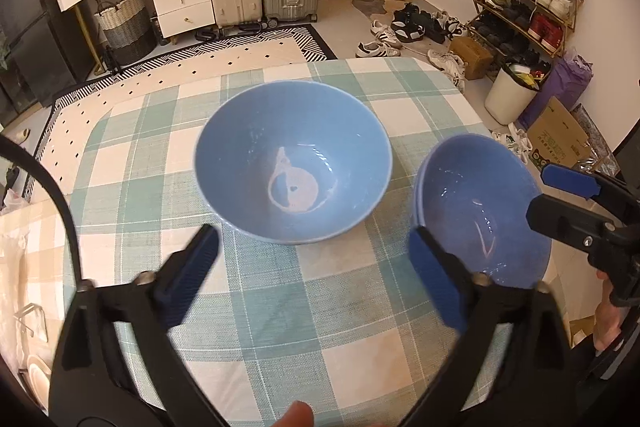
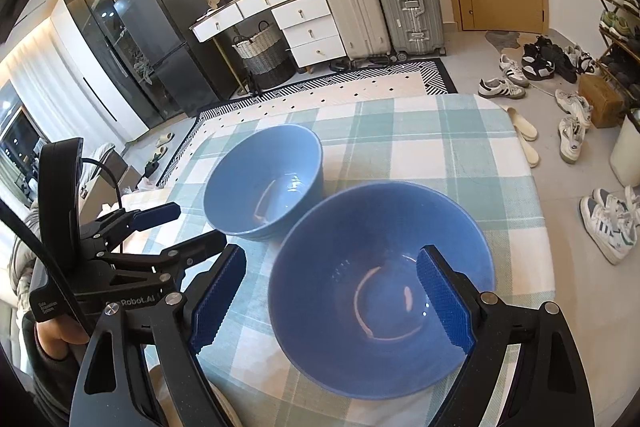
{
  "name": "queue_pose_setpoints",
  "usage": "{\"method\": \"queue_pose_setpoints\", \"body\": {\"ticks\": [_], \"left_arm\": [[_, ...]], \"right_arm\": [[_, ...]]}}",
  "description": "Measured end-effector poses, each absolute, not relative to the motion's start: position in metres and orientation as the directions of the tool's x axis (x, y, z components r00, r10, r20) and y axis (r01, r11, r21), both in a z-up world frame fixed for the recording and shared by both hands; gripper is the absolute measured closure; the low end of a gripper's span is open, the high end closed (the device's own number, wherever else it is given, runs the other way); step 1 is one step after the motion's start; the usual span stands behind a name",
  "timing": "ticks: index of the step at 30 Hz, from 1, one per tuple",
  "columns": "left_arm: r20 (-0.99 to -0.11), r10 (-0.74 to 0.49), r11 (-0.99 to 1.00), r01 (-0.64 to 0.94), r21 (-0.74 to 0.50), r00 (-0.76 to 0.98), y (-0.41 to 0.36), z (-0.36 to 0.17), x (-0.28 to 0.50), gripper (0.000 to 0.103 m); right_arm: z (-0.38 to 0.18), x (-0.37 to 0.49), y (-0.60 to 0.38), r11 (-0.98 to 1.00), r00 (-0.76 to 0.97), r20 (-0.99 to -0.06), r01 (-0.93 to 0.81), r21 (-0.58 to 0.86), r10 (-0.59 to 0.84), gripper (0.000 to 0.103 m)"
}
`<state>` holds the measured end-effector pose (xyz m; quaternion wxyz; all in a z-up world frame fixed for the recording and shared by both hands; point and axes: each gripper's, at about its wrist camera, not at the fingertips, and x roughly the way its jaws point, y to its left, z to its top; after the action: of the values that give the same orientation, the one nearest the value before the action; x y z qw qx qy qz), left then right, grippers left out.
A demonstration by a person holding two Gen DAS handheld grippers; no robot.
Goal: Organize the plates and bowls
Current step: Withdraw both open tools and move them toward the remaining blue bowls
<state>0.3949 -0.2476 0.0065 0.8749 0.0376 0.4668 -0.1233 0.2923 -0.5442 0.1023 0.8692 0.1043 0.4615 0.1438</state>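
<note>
Two blue bowls on checked cloth (image 1: 280,307) — left bowl (image 1: 292,171) just ahead of wide, empty left gripper (image 1: 316,275); right bowl (image 2: 380,291) sits between wide right gripper (image 2: 332,299) pads, untouched.

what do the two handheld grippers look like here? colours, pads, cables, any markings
Both are alike: black angular bodies with triangular cut-outs and silver pivot bolts. Each finger carries a flat blue pad with a fine ribbed texture. The left gripper has white lettering on its body, seen from the right wrist view, and a thin black cable looping behind it. The right gripper shows no markings here.
</note>
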Motion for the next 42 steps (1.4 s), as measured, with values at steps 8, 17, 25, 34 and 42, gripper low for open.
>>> {"method": "queue_pose_setpoints", "body": {"ticks": [8,17,25,34,42], "left_arm": [[-0.819,-0.166,0.976,0.208,-0.058,0.550,-0.226,0.009,0.403,0.002],[-0.819,-0.157,0.981,0.183,-0.065,0.552,-0.211,0.006,0.415,0.002],[-0.829,-0.152,0.985,0.152,-0.082,0.539,-0.200,-0.006,0.430,0.002],[-0.835,-0.139,0.989,0.111,-0.094,0.533,-0.186,-0.020,0.448,0.002],[-0.848,-0.147,0.989,0.095,-0.115,0.510,-0.178,-0.037,0.466,0.002]], "right_arm": [[0.102,0.309,-0.530,0.932,0.520,-0.774,-0.177,0.315,0.360,0.014],[0.098,0.325,-0.518,0.930,0.507,-0.780,-0.204,0.305,0.367,0.014],[0.093,0.340,-0.506,0.938,0.503,-0.793,-0.221,0.269,0.346,0.014],[0.082,0.360,-0.490,0.955,0.500,-0.821,-0.237,0.178,0.277,0.014],[0.067,0.380,-0.476,0.952,0.477,-0.836,-0.258,0.162,0.271,0.015]]}}
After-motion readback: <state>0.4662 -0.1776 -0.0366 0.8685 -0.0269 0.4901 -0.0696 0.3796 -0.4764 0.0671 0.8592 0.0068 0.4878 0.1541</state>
